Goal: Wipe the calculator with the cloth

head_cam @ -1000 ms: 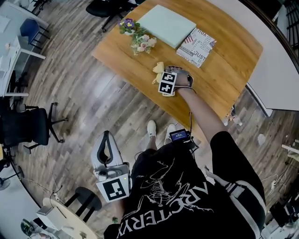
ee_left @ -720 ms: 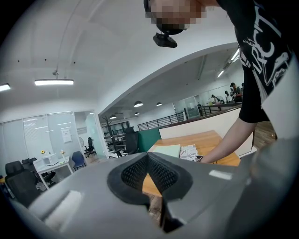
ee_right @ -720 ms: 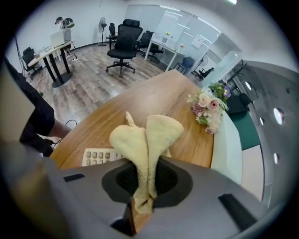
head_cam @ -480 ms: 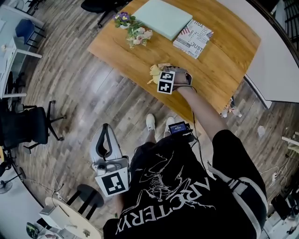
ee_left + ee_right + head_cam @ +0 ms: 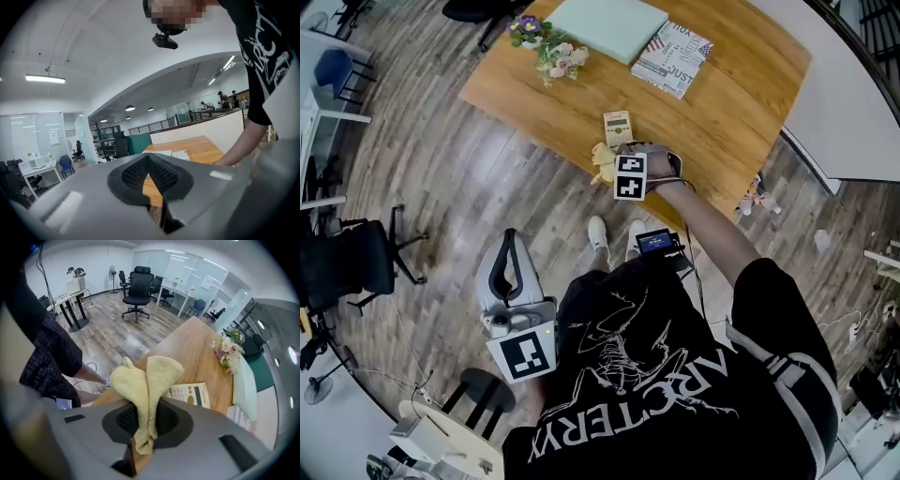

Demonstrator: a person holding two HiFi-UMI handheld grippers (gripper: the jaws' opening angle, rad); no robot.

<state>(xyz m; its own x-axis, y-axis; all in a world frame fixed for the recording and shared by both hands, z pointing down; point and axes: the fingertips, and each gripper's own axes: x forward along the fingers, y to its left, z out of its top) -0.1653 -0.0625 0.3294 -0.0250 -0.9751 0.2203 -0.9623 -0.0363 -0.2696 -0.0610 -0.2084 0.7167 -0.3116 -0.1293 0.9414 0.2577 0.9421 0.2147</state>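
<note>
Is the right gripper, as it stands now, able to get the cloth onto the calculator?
Probably yes. The right gripper holds the cloth near the calculator on the table, and nothing lies between them.

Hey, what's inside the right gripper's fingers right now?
A folded yellow cloth, clamped by the right gripper. The cloth covers part of the wooden table behind it.

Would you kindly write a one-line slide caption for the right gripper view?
Right tool grips a yellow cloth over the wooden table, the calculator lying just ahead.

Head view looks steeply down; all views share the table (image 5: 741, 103).
</note>
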